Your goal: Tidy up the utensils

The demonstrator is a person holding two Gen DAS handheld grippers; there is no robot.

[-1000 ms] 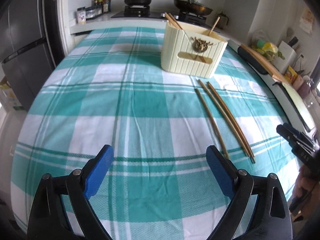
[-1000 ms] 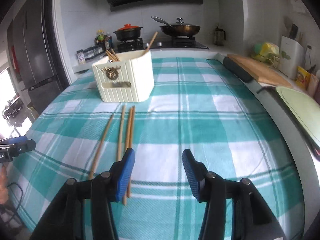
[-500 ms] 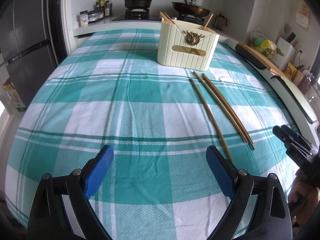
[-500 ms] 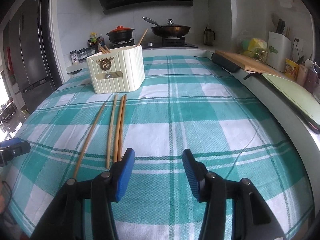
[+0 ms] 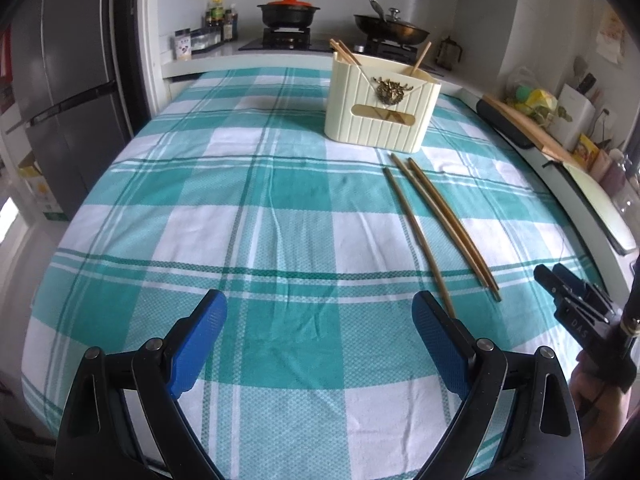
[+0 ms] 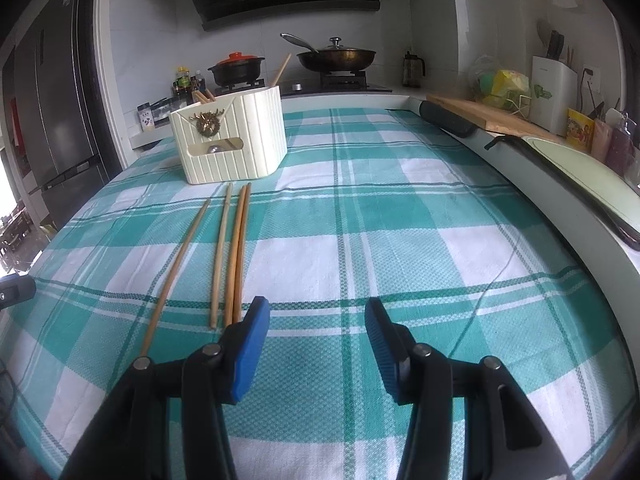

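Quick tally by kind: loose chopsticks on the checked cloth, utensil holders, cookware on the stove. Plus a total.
Loose chopsticks: 4
Utensil holder: 1
Stove cookware: 2, black pot and lidded wok
Total: 7

A teal-and-white checked cloth covers the worktop. On it stand a cream utensil holder and, just beside it, four loose chopsticks.
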